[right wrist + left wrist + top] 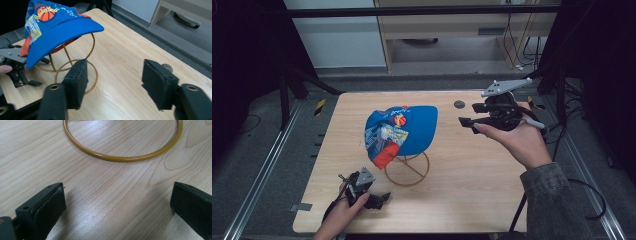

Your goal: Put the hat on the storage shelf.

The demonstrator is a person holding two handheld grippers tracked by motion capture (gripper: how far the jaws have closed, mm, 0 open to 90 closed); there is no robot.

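One blue printed fabric cap (404,131) on a gold wire stand (407,170), mid light-wood tabletop (462,190). Left gripper (384,197) near the stand, released. Right gripper (468,124) raised beside the cap, released.

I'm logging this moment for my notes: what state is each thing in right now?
Cap: sitting on the wire stand, brim pointing to the far right, not gripped.
Wire stand: upright on the table, its ring base flat on the wood.
Left claw: open, empty, low over the table near the stand's base.
Right claw: open, empty, held up beside the cap, apart from it.
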